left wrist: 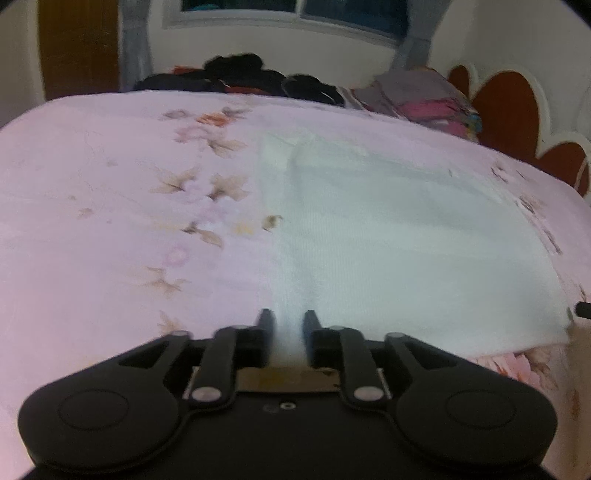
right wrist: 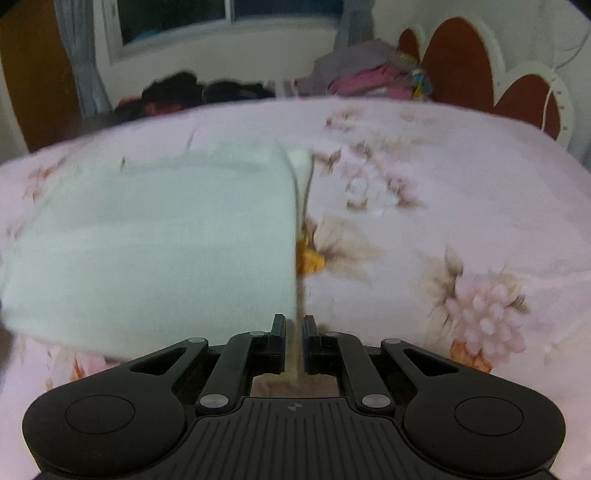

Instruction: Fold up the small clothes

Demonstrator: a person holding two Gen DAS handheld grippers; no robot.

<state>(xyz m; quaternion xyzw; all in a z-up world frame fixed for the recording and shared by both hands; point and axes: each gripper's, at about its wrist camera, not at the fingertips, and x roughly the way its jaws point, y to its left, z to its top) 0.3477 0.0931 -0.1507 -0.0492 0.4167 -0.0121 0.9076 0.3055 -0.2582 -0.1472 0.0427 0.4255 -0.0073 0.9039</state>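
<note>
A small white garment (left wrist: 406,236) lies spread on a pink flowered bedsheet (left wrist: 92,184). My left gripper (left wrist: 289,321) is shut on the garment's near left edge. In the right wrist view the same white garment (right wrist: 155,236) lies left of centre, and my right gripper (right wrist: 294,325) is shut on its near right edge, which runs up between the jaws. The near edge is lifted a little off the pink flowered bedsheet (right wrist: 443,177). A black tip of the right gripper (left wrist: 583,309) shows at the far right of the left wrist view.
Dark clothes (left wrist: 240,74) are piled at the bed's far edge below a window (left wrist: 295,14). A stack of folded grey and pink clothes (left wrist: 424,99) sits at the far right by the red and white headboard (left wrist: 517,107). The stack also shows in the right wrist view (right wrist: 369,74).
</note>
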